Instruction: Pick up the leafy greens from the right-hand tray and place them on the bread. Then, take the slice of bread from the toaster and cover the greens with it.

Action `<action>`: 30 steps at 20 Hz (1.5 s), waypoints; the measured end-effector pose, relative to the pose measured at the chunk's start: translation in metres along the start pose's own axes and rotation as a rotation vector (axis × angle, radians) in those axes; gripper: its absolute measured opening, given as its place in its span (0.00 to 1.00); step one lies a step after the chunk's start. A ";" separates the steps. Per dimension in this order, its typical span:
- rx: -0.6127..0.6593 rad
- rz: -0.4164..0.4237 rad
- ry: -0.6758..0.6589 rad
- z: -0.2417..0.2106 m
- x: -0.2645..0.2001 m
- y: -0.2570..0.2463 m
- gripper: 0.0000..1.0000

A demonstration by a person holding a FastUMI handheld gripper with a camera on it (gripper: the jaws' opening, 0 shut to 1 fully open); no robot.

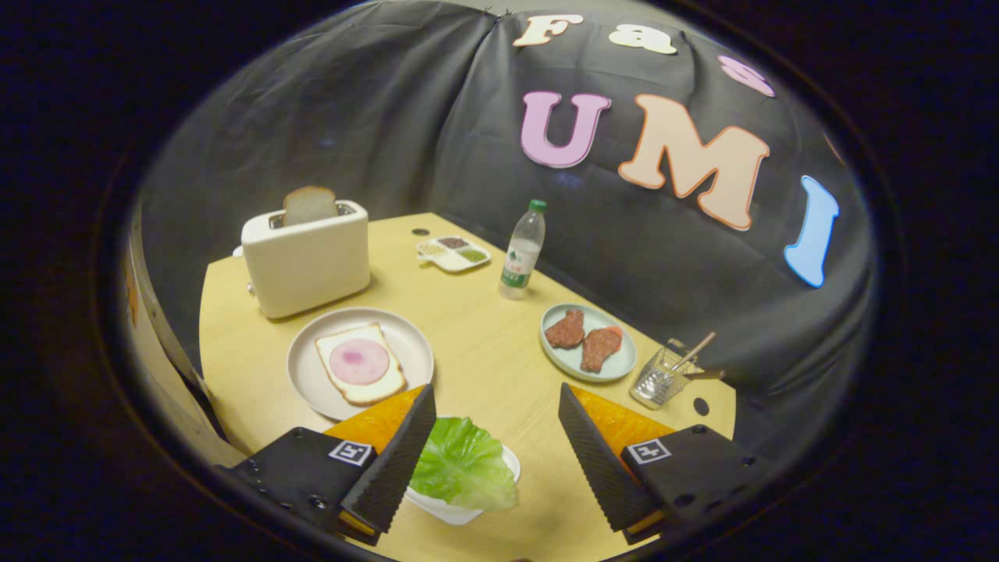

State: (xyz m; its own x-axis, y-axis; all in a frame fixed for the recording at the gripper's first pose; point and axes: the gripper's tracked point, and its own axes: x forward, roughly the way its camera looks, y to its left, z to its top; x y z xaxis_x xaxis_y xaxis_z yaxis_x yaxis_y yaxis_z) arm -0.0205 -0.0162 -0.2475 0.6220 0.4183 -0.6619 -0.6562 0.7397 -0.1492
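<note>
My gripper (497, 398) is open above the near edge of the wooden table (484, 343). A green lettuce leaf (464, 462) lies on a small white tray (456, 509) low between the fingers, closer to the left finger (402, 457), which overlaps its edge. Beyond the left finger a white plate (312, 382) holds a bread slice (378, 386) topped with a pink round of ham (359, 361). Farther back stands a cream toaster (306, 259) with a bread slice (309, 204) sticking up from its slot.
A pale green plate (620, 363) with two brown meat pieces lies beyond the right finger. A wire basket (659, 378) with sticks stands at the table's right edge. A water bottle (523, 251) and a divided condiment dish (454, 253) stand at the back.
</note>
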 end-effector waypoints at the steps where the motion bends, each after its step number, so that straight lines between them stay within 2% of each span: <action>1: -0.013 0.019 0.028 -0.009 0.006 0.003 1.00; 8: -0.046 0.133 0.188 -0.053 0.037 0.026 1.00; 19: -0.095 0.194 0.381 -0.117 0.056 0.038 1.00; 25: -0.038 0.222 0.435 -0.130 0.057 0.044 1.00; 30: 0.063 0.247 0.460 -0.134 0.055 0.049 0.89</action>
State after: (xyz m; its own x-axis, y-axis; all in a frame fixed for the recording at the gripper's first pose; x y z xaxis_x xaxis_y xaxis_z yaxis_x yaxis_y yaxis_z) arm -0.0753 -0.0276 -0.3898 0.1908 0.3206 -0.9278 -0.7238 0.6844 0.0876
